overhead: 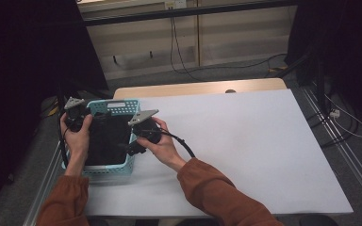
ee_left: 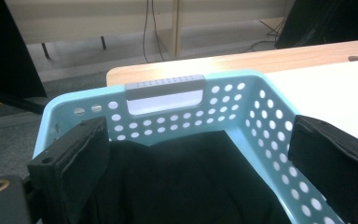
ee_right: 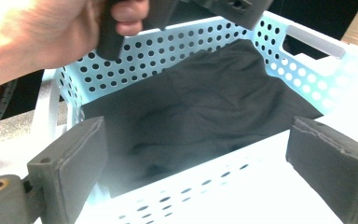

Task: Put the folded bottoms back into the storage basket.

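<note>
A light blue perforated basket (overhead: 118, 107) stands at the table's left end with a black cloth (overhead: 106, 141) lying inside it. My left gripper (overhead: 90, 116) hovers at the basket's far left corner. In the left gripper view its jaws (ee_left: 196, 140) stand open over the cloth (ee_left: 177, 182), facing the far wall and grey handle (ee_left: 165, 88). My right gripper (overhead: 130, 149) is at the basket's right wall. In the right gripper view it (ee_right: 196, 144) is open above the near wall, with nothing between the pads, looking across the cloth (ee_right: 205, 102) toward the left hand (ee_right: 37, 32).
The basket sits on a white sheet (overhead: 245, 141) covering the table, with a wooden strip (overhead: 198, 88) along the far edge. A cable trails from the right gripper across the sheet. Dark curtains and floor cables surround the table.
</note>
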